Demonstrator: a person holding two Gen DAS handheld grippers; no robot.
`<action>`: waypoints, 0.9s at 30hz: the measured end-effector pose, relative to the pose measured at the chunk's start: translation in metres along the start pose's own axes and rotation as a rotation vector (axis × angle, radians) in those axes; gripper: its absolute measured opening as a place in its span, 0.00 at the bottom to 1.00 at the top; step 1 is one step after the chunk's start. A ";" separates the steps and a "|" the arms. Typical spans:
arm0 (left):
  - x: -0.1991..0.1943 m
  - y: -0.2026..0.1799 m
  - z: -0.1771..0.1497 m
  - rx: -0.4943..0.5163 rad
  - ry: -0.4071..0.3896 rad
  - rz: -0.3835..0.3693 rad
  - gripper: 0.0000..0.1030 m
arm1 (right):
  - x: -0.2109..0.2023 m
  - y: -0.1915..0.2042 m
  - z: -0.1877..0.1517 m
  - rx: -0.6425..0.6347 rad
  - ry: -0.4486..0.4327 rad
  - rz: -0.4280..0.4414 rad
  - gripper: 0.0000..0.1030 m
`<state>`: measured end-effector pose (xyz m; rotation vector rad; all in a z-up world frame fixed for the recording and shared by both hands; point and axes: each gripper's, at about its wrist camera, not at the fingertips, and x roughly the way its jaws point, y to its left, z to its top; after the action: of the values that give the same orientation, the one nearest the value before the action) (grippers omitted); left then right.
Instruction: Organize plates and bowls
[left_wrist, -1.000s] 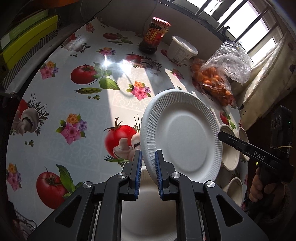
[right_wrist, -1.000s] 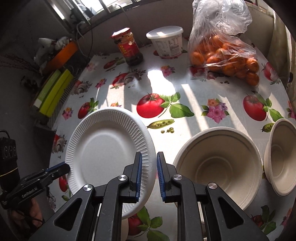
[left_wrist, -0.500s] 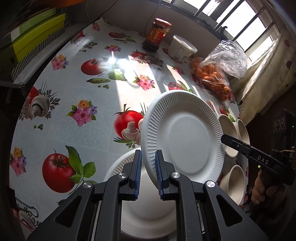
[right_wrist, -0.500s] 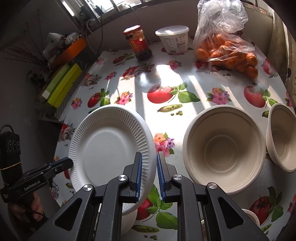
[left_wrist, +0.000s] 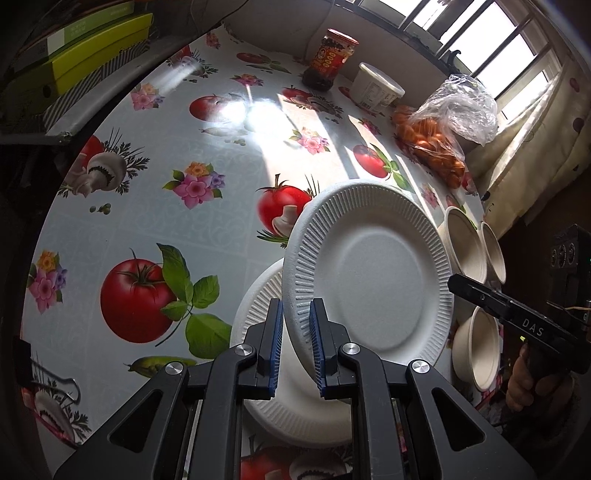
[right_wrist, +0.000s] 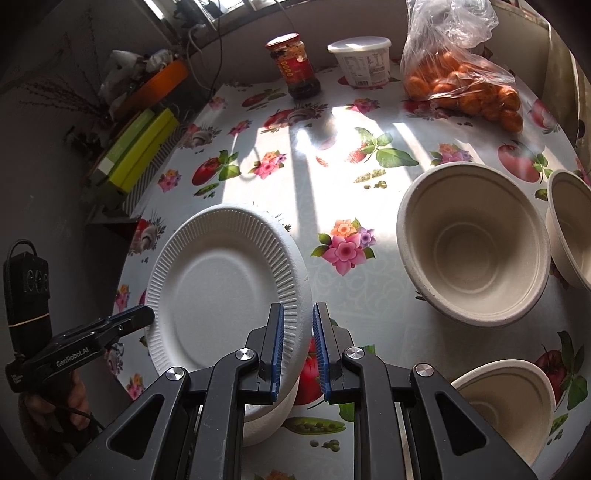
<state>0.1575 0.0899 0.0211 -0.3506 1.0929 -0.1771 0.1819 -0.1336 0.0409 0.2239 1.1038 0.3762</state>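
Both the left gripper (left_wrist: 296, 341) and right gripper (right_wrist: 298, 345) clamp the tilted plate (left_wrist: 373, 280), face up

Strong daylight comes through the window (left_wrist: 491, 48) at the far side and falls in bright bars on the tablecloth (left_wrist: 155, 229), with a glare patch (left_wrist: 236, 110) washing out the print there and barred shadows between. Both views are sharp in the middle, bent by fisheye distortion and darkened to black at the corners. The shelf (right_wrist: 136, 147) side lies dim, and the window panes are blown out to white.
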 end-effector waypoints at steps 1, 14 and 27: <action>0.000 0.003 -0.002 -0.006 0.005 0.001 0.15 | 0.001 0.001 -0.002 -0.001 0.004 0.003 0.16; 0.004 0.018 -0.023 -0.030 0.029 0.035 0.15 | 0.017 0.011 -0.025 -0.012 0.045 0.019 0.16; 0.004 0.018 -0.029 -0.023 0.035 0.054 0.15 | 0.020 0.011 -0.036 -0.017 0.065 0.024 0.16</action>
<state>0.1328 0.0994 -0.0012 -0.3390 1.1387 -0.1238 0.1552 -0.1161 0.0127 0.2107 1.1621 0.4166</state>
